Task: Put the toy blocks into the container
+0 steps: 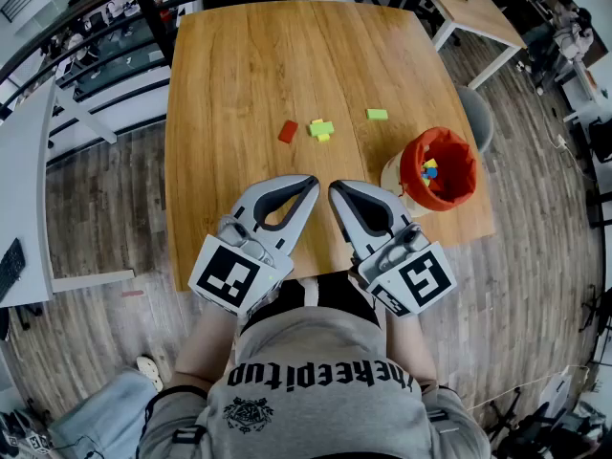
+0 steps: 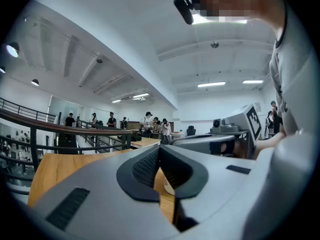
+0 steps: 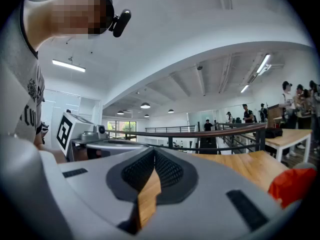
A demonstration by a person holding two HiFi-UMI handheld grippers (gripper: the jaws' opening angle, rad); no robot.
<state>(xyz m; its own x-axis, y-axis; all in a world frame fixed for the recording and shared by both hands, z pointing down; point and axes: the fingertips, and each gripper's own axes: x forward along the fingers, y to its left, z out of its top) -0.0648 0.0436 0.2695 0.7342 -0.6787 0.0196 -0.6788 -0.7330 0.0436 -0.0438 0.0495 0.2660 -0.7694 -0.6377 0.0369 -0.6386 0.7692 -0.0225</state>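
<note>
On the wooden table (image 1: 239, 75) lie a red block (image 1: 288, 131), a green and yellow cluster of blocks (image 1: 321, 129) and a lone green block (image 1: 377, 114). The orange container (image 1: 440, 168) stands near the table's right edge with several coloured blocks inside; its rim also shows in the right gripper view (image 3: 292, 184). My left gripper (image 1: 308, 182) and right gripper (image 1: 337, 189) rest side by side at the near edge, well short of the blocks. Both are shut and empty, with the jaws touching in the left gripper view (image 2: 159, 149) and the right gripper view (image 3: 154, 151).
A grey stool (image 1: 478, 113) stands just beyond the table's right side. A white desk (image 1: 24, 189) is at the left and another table (image 1: 478, 12) at the upper right. A dark railing (image 1: 143, 8) runs behind. My torso fills the lower frame.
</note>
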